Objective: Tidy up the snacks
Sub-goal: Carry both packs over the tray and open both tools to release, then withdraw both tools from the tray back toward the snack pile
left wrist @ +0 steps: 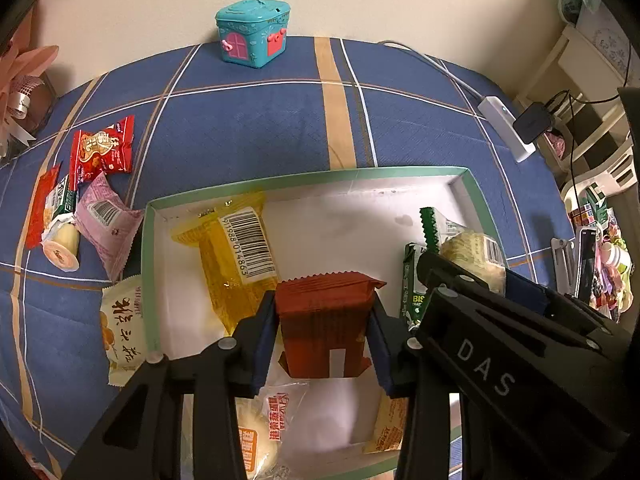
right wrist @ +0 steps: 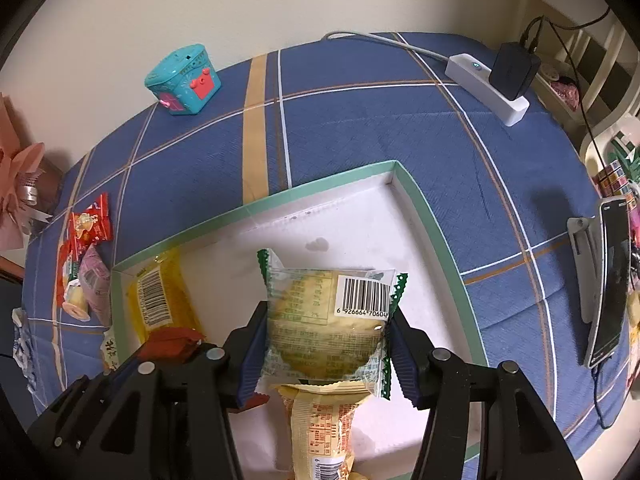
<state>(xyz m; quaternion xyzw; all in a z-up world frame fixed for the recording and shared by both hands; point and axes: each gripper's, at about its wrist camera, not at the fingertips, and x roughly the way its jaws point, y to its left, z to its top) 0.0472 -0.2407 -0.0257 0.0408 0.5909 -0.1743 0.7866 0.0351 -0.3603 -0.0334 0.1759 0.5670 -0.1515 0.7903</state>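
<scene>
Left gripper (left wrist: 325,334) jaws clamped on a brown-red snack packet (left wrist: 326,320), right gripper (right wrist: 325,344) jaws clamped on a green-edged clear cake packet (right wrist: 332,312), both over the green-rimmed tray (left wrist: 145,264). Best lowered onto bare white floor at twelve o'clock, clear of the yellow packet (left wrist: 236,256) at ten, then released flat.

Left wrist view: lower half of red-brown packet (left wrist: 326,320) pinched between the fingers of the left gripper (left wrist: 325,344); its print too dark to read. Below the fingers, a white bun pack (left wrist: 260,432) runs off the bottom edge, partly under the left finger. Right of it, a yellow-orange packet (left wrist: 390,428) shows only a corner behind the right finger. Right gripper (left wrist: 500,320) covers most of the green-edged cake pack (left wrist: 472,248).

Right wrist view: under the right gripper (right wrist: 326,354), a pale yellow packet (right wrist: 322,432) cut by the bottom edge. Far left, pink wrapping (right wrist: 20,184) cropped by the lens rim.
</scene>
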